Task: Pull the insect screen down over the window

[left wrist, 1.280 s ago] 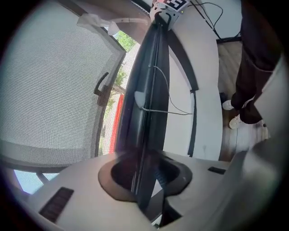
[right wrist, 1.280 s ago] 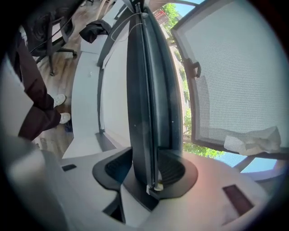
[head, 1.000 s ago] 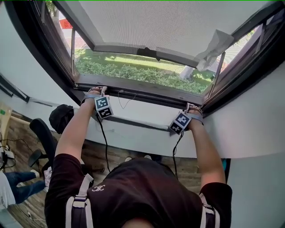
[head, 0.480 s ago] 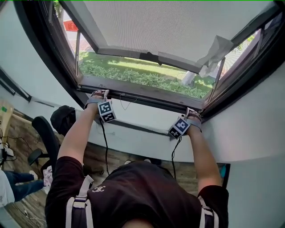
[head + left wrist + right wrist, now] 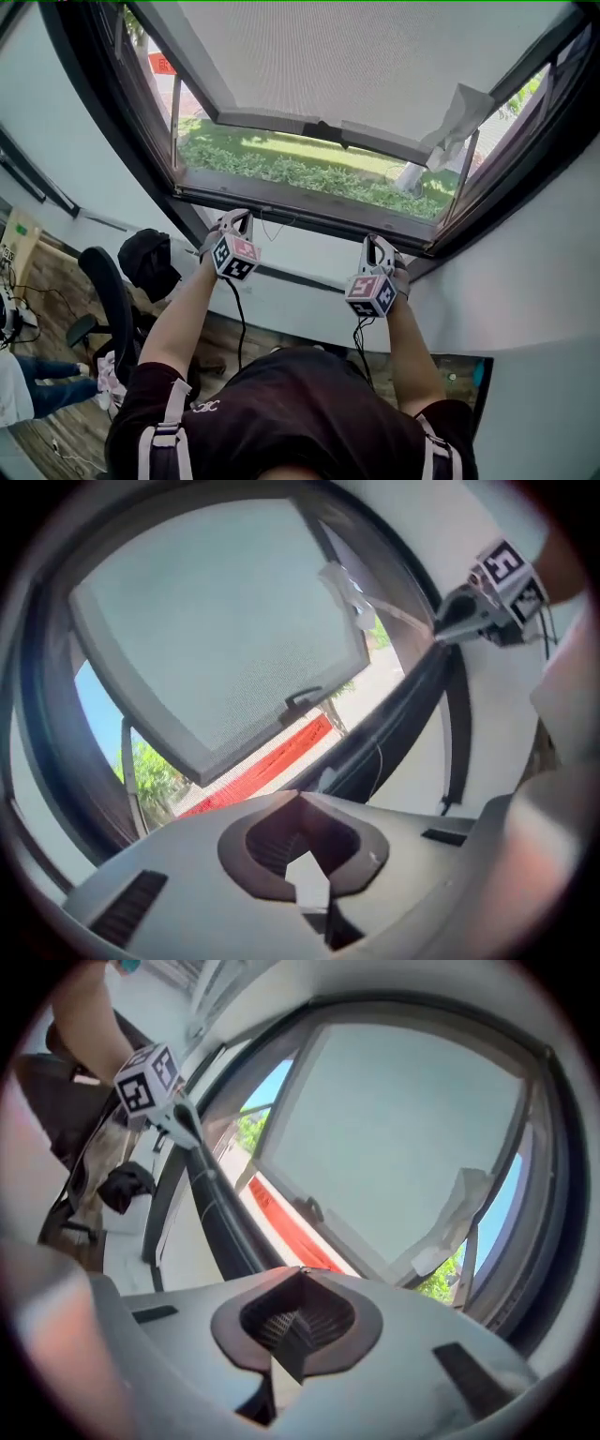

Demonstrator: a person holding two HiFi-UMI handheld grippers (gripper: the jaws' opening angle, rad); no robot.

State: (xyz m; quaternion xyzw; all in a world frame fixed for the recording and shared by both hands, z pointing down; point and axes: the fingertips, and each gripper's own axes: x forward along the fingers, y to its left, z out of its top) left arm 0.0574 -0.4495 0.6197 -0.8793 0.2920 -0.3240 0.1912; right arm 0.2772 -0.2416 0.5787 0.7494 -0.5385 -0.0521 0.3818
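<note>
Outdoor grass [image 5: 281, 169] shows beneath the insect screen [image 5: 356, 66] partway down the window [image 5: 300, 202].

Clear gap between insect screen bottom bar [image 5: 262, 120] and lower window frame [image 5: 300, 208]; black handle [image 5: 323, 132] juts mid-bar; crumpled white sheet [image 5: 457, 108] crowds right corner.

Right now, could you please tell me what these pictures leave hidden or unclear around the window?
Head view: the insect screen has its top cut off by the picture's upper edge.
Head view: the white scrap at the screen's right corner is too small to identify.
Left gripper view: the red banner outside is blurred and partly behind the screen, so its print is unreadable.
</note>
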